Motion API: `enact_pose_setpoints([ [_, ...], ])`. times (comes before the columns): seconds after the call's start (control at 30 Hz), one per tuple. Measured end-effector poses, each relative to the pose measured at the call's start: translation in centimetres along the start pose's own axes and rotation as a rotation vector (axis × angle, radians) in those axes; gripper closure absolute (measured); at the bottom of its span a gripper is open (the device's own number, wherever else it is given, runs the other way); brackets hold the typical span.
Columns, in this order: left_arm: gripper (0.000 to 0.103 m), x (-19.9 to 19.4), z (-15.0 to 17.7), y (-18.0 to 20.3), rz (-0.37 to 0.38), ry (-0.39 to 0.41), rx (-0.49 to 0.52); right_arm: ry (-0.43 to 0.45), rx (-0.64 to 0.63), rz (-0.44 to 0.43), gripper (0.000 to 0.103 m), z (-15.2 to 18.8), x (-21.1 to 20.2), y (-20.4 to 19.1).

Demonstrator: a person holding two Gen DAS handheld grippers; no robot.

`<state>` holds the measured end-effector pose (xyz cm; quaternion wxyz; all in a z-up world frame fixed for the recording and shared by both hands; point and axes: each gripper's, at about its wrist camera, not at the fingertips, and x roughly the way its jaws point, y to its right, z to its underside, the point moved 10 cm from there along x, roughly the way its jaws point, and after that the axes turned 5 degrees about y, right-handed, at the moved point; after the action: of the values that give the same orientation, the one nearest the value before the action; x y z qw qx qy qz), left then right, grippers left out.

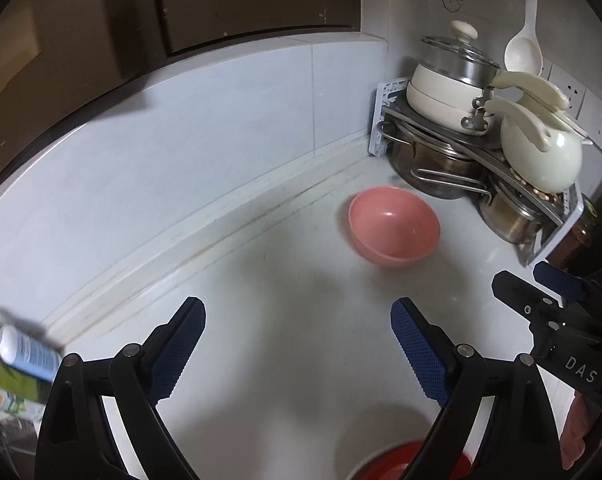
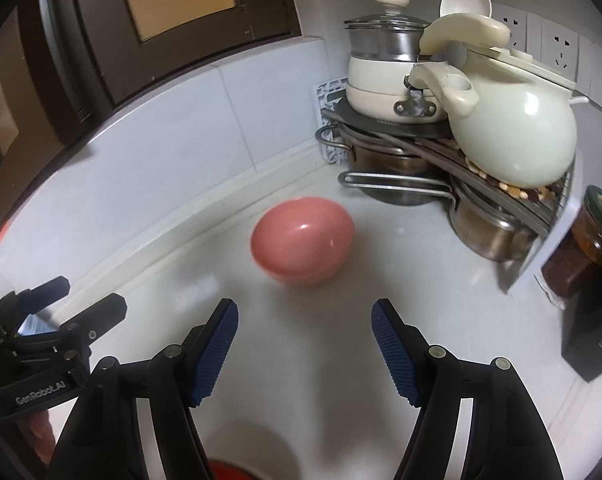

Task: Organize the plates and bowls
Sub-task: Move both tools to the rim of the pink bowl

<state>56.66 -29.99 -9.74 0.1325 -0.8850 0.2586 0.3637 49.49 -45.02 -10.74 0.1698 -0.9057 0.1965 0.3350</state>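
- Both grippers, left gripper (image 1: 297,344) and right gripper (image 2: 305,344), gape wide, holding nothing.
- pink bowl (image 2: 303,240) sits alone near the pot rack (image 2: 441,152); looks like sorting's barely begun.
- red dish (image 1: 413,462) waits below.

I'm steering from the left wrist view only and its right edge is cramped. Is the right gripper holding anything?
Observer: No. The right gripper is open and empty, with the pink bowl ahead of it.
Operator: What stands right of the pot rack?
Observer: A jar with a green lid, right beside the rack.
Operator: Anything nearer than the jar?
Observer: A black box, just this side of it.
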Motion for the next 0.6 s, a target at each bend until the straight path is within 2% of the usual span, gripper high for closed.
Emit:
enact_pose_setpoints([
  [0.3, 0.010, 6.0, -2.5, 1.0, 0.026, -0.016, 0.017, -0.008, 0.041, 0.025, 0.033, -1.4, 4.9, 1.9],
  [0.6, 0.015, 12.5, -3.3, 2.4, 0.066, -0.069, 0.028, -0.041, 0.075, 0.044, 0.033, -1.3, 10.0, 3.0],
])
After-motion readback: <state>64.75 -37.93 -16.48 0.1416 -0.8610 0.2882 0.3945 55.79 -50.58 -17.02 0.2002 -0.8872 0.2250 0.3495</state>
